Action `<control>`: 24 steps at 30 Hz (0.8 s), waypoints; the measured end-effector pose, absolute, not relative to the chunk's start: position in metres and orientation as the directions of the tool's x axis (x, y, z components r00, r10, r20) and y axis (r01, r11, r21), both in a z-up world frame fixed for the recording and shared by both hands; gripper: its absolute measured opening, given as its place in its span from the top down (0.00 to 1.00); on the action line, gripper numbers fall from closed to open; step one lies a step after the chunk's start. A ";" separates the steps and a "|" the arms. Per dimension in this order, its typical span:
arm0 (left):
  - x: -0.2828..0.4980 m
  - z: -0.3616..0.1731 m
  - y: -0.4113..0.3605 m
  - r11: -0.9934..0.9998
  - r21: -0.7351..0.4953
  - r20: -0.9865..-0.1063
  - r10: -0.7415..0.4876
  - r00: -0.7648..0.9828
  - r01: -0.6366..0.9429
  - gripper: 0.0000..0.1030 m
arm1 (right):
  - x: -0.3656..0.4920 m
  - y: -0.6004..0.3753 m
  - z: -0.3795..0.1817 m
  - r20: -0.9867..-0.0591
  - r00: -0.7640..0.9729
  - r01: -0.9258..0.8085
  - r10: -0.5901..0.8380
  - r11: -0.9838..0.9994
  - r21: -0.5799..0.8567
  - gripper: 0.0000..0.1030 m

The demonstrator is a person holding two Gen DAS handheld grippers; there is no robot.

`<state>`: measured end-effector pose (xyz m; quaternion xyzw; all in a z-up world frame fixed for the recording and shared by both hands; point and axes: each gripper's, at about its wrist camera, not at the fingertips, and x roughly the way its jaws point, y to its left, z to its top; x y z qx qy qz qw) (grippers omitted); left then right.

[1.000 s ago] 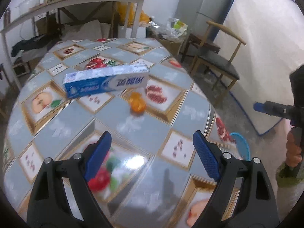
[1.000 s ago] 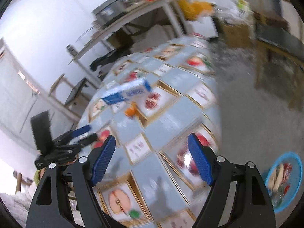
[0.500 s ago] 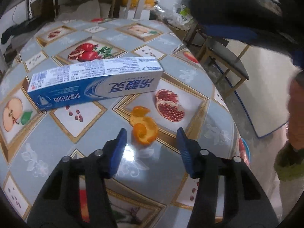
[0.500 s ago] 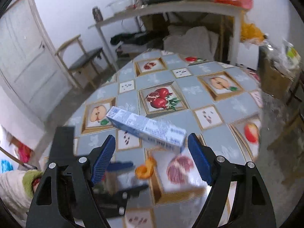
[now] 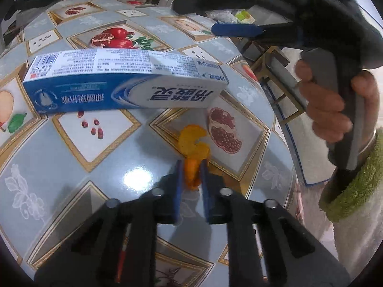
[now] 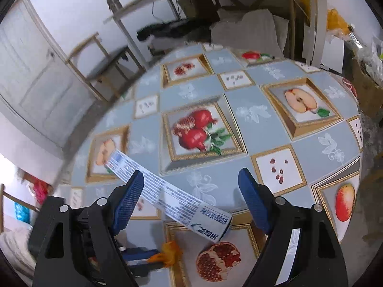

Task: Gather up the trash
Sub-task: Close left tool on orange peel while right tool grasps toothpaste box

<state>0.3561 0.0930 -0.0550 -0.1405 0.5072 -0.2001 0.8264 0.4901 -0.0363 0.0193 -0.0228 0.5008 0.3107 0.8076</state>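
Observation:
An orange peel (image 5: 193, 148) lies on the fruit-patterned tablecloth (image 5: 71, 172). My left gripper (image 5: 191, 167) is shut on its near end; the far part curls out past the fingertips. The peel also shows in the right wrist view (image 6: 170, 253), pinched by the left gripper (image 6: 153, 256). A blue and white toothpaste box (image 5: 124, 81) lies just beyond the peel. My right gripper (image 6: 191, 191) is open and hovers above the box (image 6: 172, 198), its fingers on either side. It appears at the upper right of the left wrist view (image 5: 235, 30).
The round table's edge (image 5: 284, 143) falls away at the right, with a wooden chair (image 5: 270, 57) beyond it. Another chair (image 6: 103, 67) and a cluttered shelf table (image 6: 215, 4) stand behind the table. A white door (image 6: 31, 71) is at left.
My left gripper moved forward and closed on the orange peel. My right gripper swung over the table and now hovers above the toothpaste box.

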 end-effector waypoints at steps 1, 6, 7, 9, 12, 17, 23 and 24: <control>0.356 -0.054 0.095 0.880 -0.436 -0.782 -0.473 0.406 0.188 0.91 | 0.491 -0.032 0.015 -0.836 0.302 -0.532 0.458 0.809 0.251 0.23; 0.340 -0.053 0.117 0.894 -0.416 -0.796 -0.447 0.408 0.168 0.93 | 0.488 -0.007 0.001 -0.869 0.292 -0.584 0.399 0.794 0.168 0.23; 0.337 -0.053 0.124 0.898 -0.411 -0.800 -0.439 0.409 0.160 0.93 | 0.486 0.000 -0.001 -0.871 0.289 -0.603 0.397 0.782 0.157 0.23; 0.324 -0.052 0.143 0.905 -0.405 -0.806 -0.421 0.416 0.132 0.93 | 0.483 0.011 -0.002 -0.873 0.286 -0.631 0.396 0.763 0.140 0.23; 0.303 -0.053 0.180 0.915 -0.399 -0.814 -0.385 0.436 0.063 0.93 | 0.479 0.029 -0.005 -0.875 0.283 -0.672 0.392 0.732 0.110 0.23; 0.274 -0.053 0.230 0.919 -0.392 -0.818 -0.324 0.475 -0.049 0.93 | 0.473 0.052 -0.008 -0.860 0.280 -0.716 0.426 0.689 0.108 0.17; 0.250 -0.055 0.255 0.908 -0.400 -0.810 -0.290 0.510 -0.120 0.93 | 0.458 0.066 -0.020 -0.887 0.247 -0.742 0.389 0.665 0.085 0.17; 0.247 -0.056 0.256 0.905 -0.406 -0.806 -0.291 0.515 -0.124 0.93 | 0.454 0.066 -0.022 -0.891 0.256 -0.743 0.374 0.666 0.066 0.17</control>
